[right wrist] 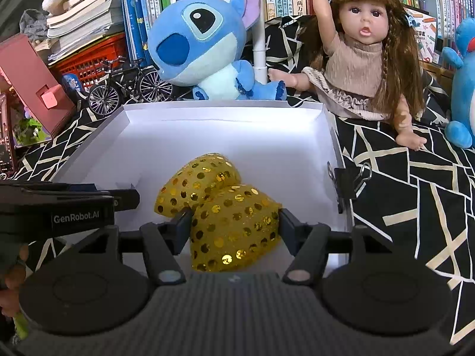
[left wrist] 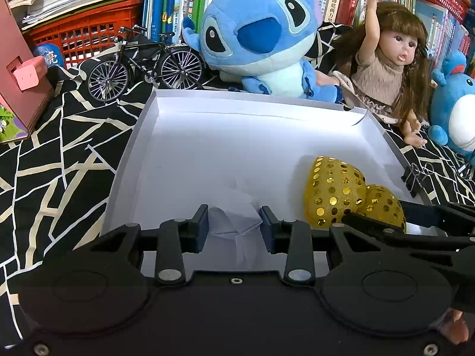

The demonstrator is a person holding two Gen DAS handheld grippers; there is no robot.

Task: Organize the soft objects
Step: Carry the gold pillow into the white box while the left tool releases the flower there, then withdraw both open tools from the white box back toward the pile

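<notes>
A shallow white box (left wrist: 133,136) (right wrist: 222,105) lies on the black patterned cloth. Two gold sequined heart cushions sit in its near right part, one (left wrist: 332,190) (right wrist: 202,178) farther in and one (left wrist: 383,204) (right wrist: 237,231) nearer. My right gripper (right wrist: 234,222) (left wrist: 386,215) has a finger on each side of the nearer heart, and both pads touch it. In the left wrist view, my left gripper (left wrist: 234,225) is shut on a crumpled white piece of paper (left wrist: 231,216) low over the box's near edge. In the right wrist view only the side of the left gripper's fingers (right wrist: 124,198) shows.
A black binder clip (left wrist: 414,178) (right wrist: 344,184) grips the box's right rim. Behind the box stand a blue plush (left wrist: 261,38), a doll (left wrist: 386,59), a blue penguin plush (left wrist: 457,103) and a model bicycle (left wrist: 142,62). Books and a red crate (left wrist: 86,29) line the back.
</notes>
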